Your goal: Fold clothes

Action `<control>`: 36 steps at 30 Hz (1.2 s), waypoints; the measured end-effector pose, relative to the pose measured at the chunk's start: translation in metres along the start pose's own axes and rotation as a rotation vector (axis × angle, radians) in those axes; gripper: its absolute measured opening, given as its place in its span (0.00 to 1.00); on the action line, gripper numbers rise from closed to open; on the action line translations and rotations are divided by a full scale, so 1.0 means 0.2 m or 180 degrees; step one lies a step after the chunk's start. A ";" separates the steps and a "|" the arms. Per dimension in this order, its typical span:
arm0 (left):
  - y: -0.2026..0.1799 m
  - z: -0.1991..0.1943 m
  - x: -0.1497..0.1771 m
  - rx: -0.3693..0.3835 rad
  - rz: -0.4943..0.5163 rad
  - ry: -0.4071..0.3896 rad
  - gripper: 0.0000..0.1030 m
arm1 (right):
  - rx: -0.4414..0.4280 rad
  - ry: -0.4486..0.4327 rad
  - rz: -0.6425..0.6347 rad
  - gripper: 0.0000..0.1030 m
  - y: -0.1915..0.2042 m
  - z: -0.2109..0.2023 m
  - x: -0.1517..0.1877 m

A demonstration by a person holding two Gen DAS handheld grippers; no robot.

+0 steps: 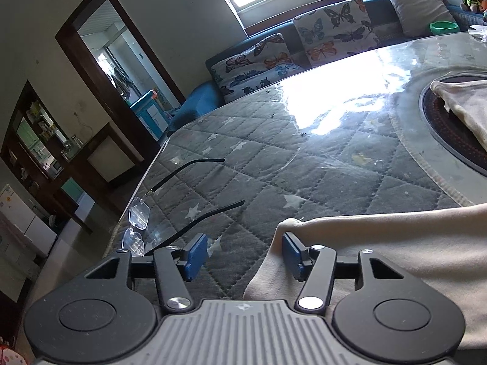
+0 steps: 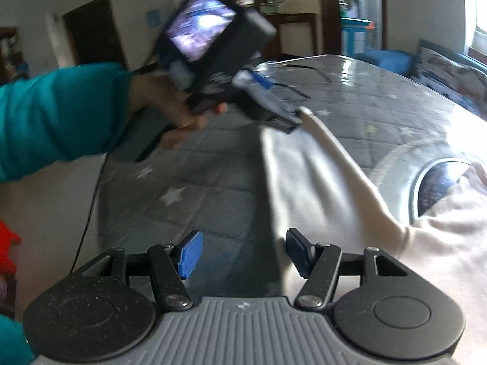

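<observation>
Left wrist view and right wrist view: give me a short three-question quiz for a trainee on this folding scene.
1. True or false: the left claw is shut on the beige garment.
2. What lies near the table edge, left of the left claw? A) glasses B) scissors C) phone
3. Fill in: the right claw is ____.
Key: 1 false; 2 A; 3 open.
</observation>
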State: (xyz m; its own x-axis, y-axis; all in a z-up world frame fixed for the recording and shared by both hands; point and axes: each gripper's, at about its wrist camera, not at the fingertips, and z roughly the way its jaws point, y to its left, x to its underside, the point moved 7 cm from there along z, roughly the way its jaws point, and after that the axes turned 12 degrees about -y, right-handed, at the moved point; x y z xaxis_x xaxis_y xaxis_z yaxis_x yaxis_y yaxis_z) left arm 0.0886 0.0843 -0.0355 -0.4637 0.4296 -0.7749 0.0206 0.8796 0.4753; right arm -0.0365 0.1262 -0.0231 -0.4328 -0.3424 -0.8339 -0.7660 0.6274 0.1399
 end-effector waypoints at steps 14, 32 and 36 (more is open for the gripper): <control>-0.01 -0.11 -0.06 0.0099 -0.0119 -0.0081 0.73 | 0.0573 -0.0205 0.0310 0.65 -0.20 -0.46 0.04; -0.63 -0.71 -0.30 0.1319 -0.0294 -0.0543 0.79 | 0.1409 0.0060 0.0501 0.65 -0.46 -0.90 0.44; -0.77 -0.79 -0.32 0.1487 -0.0202 -0.0609 0.80 | 0.1398 0.0144 0.0285 0.65 -0.39 -0.91 0.48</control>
State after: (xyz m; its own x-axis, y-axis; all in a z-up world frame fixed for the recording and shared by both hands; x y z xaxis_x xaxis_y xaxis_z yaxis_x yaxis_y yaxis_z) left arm -0.0239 -0.1103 0.0070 -0.3074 0.3635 -0.8794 0.4119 0.8839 0.2214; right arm -0.1050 -0.0831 -0.0169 -0.5160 -0.2975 -0.8033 -0.4544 0.8900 -0.0377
